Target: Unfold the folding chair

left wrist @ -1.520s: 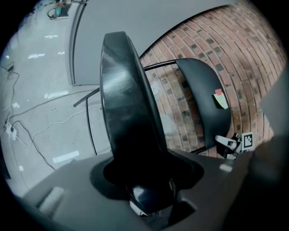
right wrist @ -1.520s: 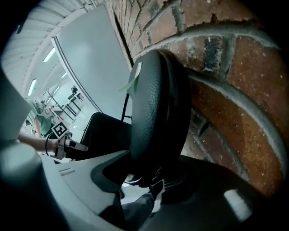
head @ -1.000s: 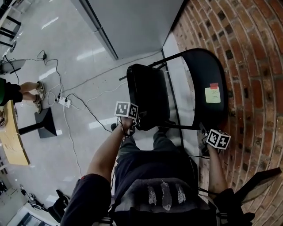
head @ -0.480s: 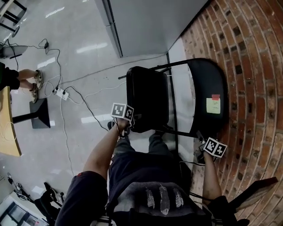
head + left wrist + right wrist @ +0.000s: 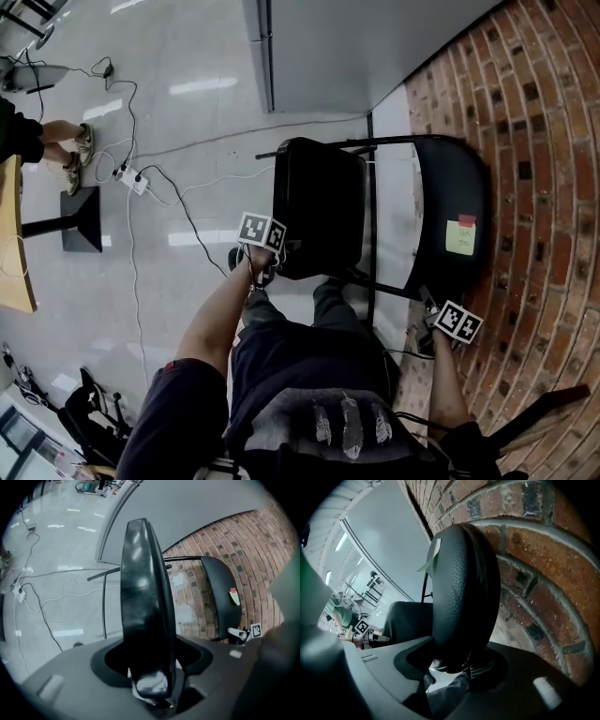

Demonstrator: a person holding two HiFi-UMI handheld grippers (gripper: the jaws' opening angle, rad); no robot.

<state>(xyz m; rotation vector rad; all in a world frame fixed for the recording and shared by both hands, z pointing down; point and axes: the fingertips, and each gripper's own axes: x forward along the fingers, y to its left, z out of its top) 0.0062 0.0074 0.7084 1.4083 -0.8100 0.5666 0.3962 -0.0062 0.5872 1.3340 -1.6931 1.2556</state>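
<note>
Glossy grey floor (image 5: 187, 141) on the left, red brick wall (image 5: 553, 141) on the right, and the black folding chair (image 5: 372, 234) stands between them, close against the bricks. The left hand-held gripper (image 5: 278, 267) is clamped on the near edge of the padded black seat (image 5: 319, 206), which runs edge-on between its jaws. The right hand-held gripper (image 5: 428, 302) grips the rim of the curved black backrest (image 5: 455, 187), which carries a yellow sticky note (image 5: 459, 236). Seat and backrest already stand apart, with floor showing between them, so the chair looks partly opened. What seems left is swinging the seat fully down and settling the chair on its legs.
</note>
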